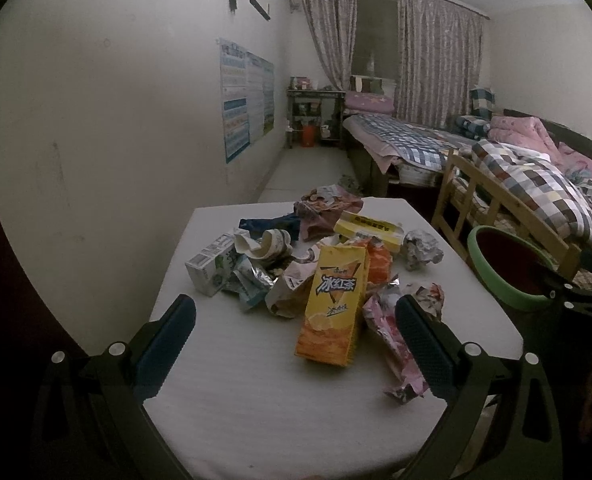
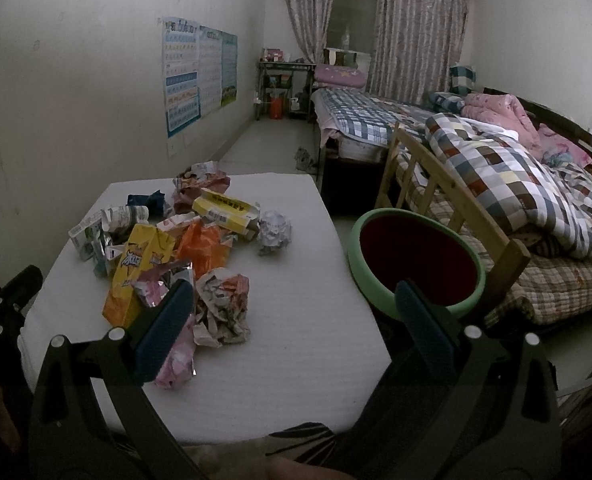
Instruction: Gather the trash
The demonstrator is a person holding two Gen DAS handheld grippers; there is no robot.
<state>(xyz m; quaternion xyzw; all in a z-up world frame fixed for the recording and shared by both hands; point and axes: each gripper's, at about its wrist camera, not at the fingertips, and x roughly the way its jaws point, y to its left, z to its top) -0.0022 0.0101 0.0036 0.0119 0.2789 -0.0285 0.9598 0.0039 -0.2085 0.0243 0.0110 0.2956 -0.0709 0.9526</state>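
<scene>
On the bench (image 1: 256, 400) lies my trash: both grippers' jaws wide, empty. I'd drop the left gripper (image 1: 296, 328) squarely over the yellow tea carton (image 1: 332, 304), bin (image 2: 416, 260) waiting right.

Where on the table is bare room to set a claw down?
Bare: the near strip of the table in front of the pile, and the right side between the crumpled wrapper and the green bin. Crowded: centre and far left, around the yellow carton.
</scene>
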